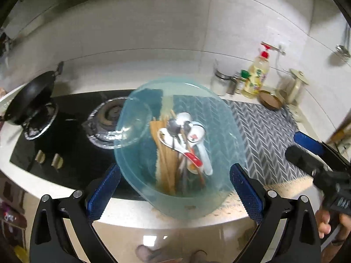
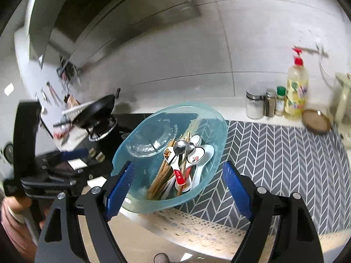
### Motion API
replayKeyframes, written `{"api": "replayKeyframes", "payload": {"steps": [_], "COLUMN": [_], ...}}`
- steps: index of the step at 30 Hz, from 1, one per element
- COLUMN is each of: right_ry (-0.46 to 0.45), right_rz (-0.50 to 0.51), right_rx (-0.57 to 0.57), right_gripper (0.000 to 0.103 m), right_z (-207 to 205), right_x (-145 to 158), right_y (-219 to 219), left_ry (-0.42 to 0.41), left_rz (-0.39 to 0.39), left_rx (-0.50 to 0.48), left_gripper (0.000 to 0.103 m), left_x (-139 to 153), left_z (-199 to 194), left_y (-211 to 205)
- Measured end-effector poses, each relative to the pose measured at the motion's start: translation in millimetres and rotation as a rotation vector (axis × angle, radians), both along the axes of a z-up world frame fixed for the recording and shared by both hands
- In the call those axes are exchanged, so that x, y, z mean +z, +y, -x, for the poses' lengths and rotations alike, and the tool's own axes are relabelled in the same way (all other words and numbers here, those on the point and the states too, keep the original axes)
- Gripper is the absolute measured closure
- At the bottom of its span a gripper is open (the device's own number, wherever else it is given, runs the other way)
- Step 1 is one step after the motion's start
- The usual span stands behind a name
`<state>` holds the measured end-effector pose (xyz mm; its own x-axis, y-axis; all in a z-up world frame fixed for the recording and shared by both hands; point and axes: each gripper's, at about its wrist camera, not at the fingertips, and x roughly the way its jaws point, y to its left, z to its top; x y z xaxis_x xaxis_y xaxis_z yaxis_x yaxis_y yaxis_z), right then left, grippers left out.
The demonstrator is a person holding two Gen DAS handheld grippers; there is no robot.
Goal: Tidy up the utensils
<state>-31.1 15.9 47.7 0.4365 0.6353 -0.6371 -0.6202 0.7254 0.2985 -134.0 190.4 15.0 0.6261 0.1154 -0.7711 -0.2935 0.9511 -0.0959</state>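
Both grippers, left gripper (image 1: 175,188) and right gripper (image 2: 178,188), gape wide and empty over the blue basin (image 1: 140,175) at the counter edge, utensils (image 1: 182,144) lengthwise, bowls pointing toward the wall; only the right view shows the hood (image 2: 87,11).

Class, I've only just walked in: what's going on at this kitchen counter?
A person holds tongs in each hand over a blue plastic basin near the counter's edge. In it lie ceramic spoons, metal spoons, wooden chopsticks and a clear glass bowl. Both the left tongs and right tongs are open and empty, touching nothing. A black wok sits on the stove beside it.
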Motion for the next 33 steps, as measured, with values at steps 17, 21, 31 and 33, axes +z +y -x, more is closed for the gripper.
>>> {"api": "replayKeyframes", "payload": {"steps": [17,21,31,33], "right_ry": [0.038,0.054,0.077,0.078], "right_rz": [0.019,0.014,0.04,0.038], "right_rx": [-0.148,-0.161,-0.196,-0.194], "right_gripper": [0.023,0.023,0.023,0.023], "right_z": [-0.9,-1.9,-5.5,-5.3], "right_x": [-11.0,-15.9,-29.0,-29.9], "right_y": [22.2,22.2,17.9,17.1], "left_ry": [0.033,0.031,0.03,0.027], "left_rz": [0.026,0.031,0.032,0.032], "left_rx": [-0.14,-0.15,-0.153,-0.155], "left_gripper": [0.004,0.004,0.004,0.004], "left_x": [-15.6,-16.6,-17.2,-16.7], "left_z": [-25.0,-27.7,-29.0,-28.3], "left_y": [43.2,45.6,48.9,49.7]}}
